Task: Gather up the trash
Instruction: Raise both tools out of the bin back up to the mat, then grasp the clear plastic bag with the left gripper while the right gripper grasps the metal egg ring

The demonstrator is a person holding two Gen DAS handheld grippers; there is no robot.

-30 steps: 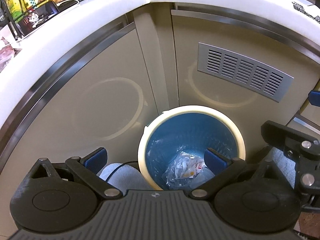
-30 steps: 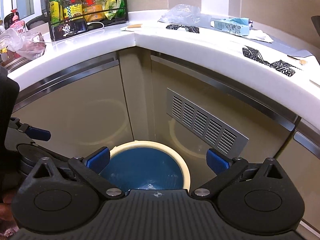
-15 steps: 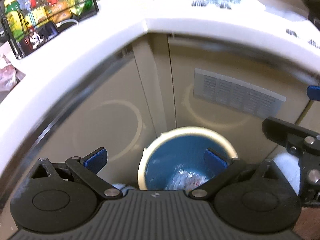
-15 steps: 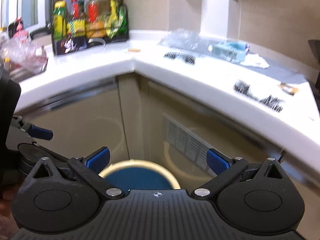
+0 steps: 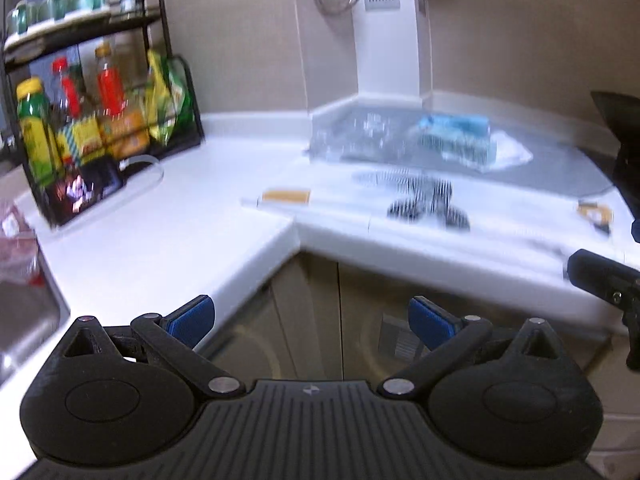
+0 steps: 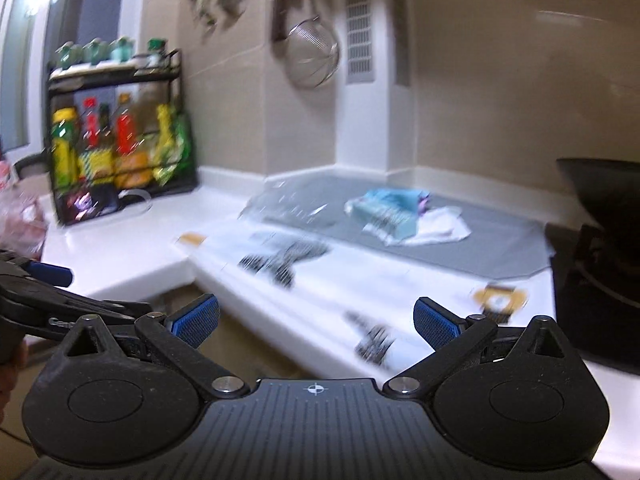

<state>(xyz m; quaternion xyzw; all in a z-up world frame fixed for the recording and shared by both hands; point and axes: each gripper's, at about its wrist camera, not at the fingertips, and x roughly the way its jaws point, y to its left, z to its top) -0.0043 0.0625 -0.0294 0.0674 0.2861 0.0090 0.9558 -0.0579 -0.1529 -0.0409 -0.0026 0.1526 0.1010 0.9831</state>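
Right wrist view: trash lies on the white counter (image 6: 132, 248) ahead of the right gripper (image 6: 316, 320) — a blue packet (image 6: 390, 210) on white paper (image 6: 440, 228), a clear plastic bag (image 6: 288, 204), black-patterned wrappers (image 6: 284, 260). Its jaws stand wide apart, empty. Left gripper (image 5: 311, 320) likewise spread, nothing held, above the counter corner. Bottle rack (image 5: 100, 128) far left. Both views blurred.

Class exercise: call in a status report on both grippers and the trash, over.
Left gripper open, empty. Right gripper open, empty. Blue wrapper and clear plastic lie on the counter ahead. Nothing blocking, view blurred.
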